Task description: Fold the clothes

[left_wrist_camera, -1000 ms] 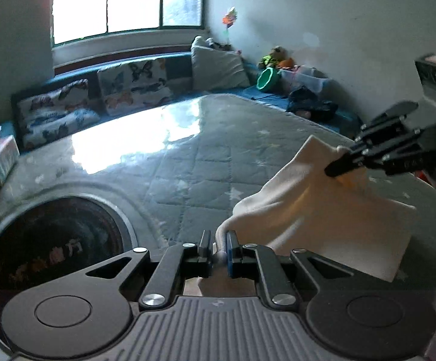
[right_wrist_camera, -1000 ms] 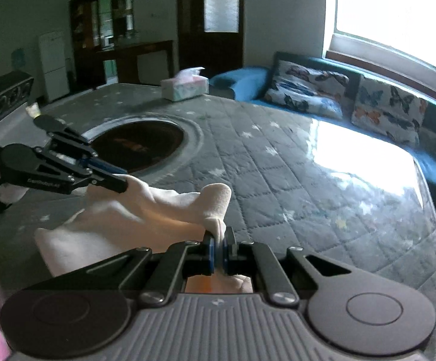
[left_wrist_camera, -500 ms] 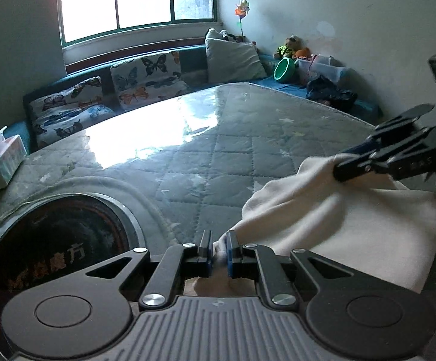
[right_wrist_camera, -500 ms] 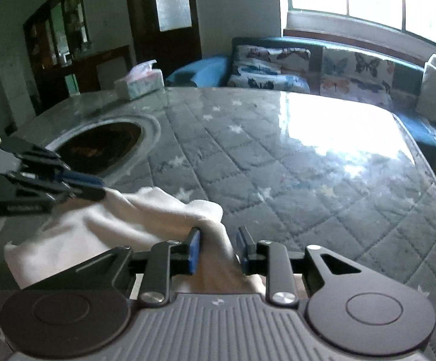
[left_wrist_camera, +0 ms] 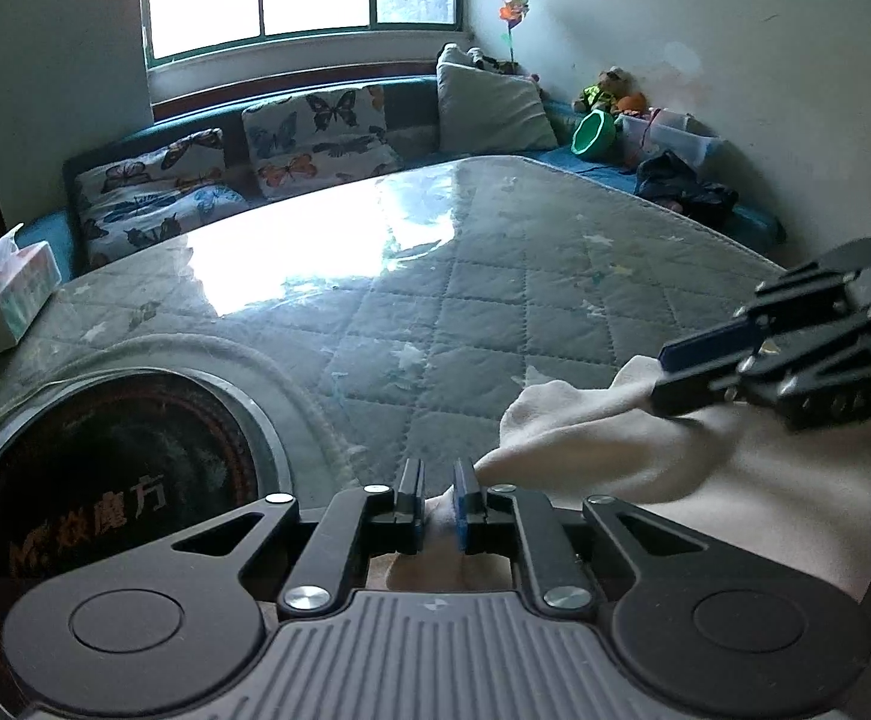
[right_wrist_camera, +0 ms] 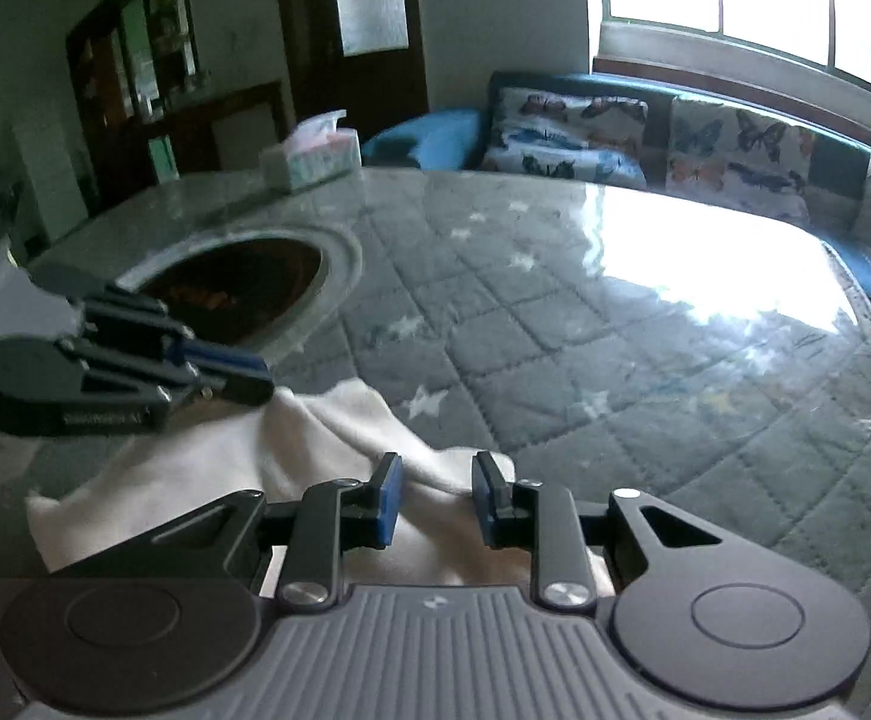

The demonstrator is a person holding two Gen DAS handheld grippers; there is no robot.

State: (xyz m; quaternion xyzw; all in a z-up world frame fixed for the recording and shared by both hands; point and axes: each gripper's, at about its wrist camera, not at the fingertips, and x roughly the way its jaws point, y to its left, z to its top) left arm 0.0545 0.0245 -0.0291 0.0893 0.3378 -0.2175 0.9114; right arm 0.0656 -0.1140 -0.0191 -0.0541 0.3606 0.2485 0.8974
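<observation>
A cream cloth lies folded on the grey quilted mattress; it also shows in the right wrist view. My left gripper stands slightly open over the cloth's near edge, its jaws a small gap apart. My right gripper is open wide, with the cloth lying loose between and under its jaws. In the left wrist view the right gripper rests over the cloth's far fold. In the right wrist view the left gripper sits at the cloth's left corner.
A round dark opening is set in the mattress to the left. A tissue box stands at the far left edge. Butterfly cushions line a blue bench under the window. Toys and bins sit at the back right.
The cloth has been lowered onto the mattress. My right gripper opened first and is now wide open; my left gripper has just parted its jaws and let go of the cloth.
</observation>
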